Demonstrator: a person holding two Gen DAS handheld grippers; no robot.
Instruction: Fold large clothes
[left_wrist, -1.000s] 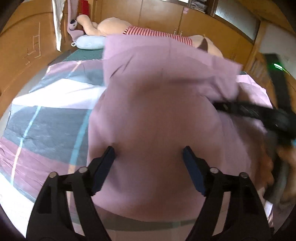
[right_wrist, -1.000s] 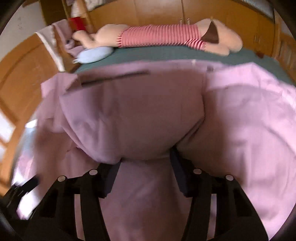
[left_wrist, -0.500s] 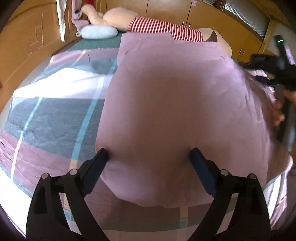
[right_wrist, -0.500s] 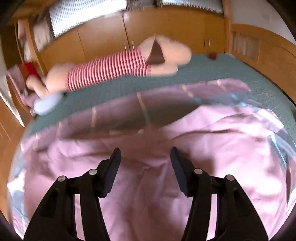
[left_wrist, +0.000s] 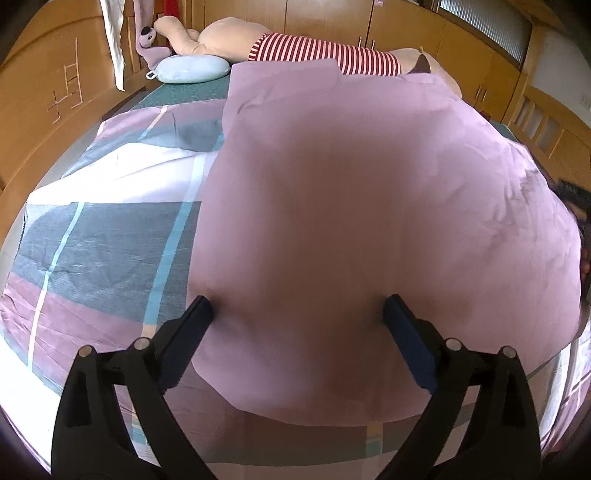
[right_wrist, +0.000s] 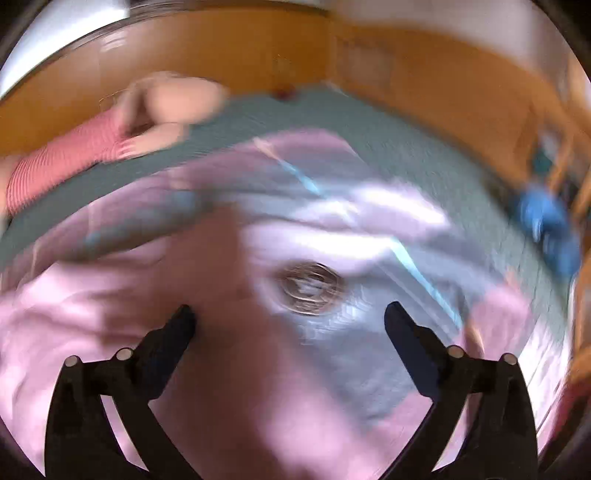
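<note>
Right claw (right_wrist: 290, 319) swung off garment (left_wrist: 351, 206), spread.

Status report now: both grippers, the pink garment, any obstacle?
Left gripper open, over pink garment. Right gripper open, holding nothing, view blurred. Garment spread on checked bed sheet. Plush toy at far side, not in the way.

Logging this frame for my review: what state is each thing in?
Left gripper: open, over the garment.
Right gripper: open, empty; view motion-blurred.
Large pink cloth garment: spread flat on the bed, released.
Checked pink-grey bedsheet: laid out, lightly wrinkled.
Striped-shirt plush toy: lying along the headboard.
</note>
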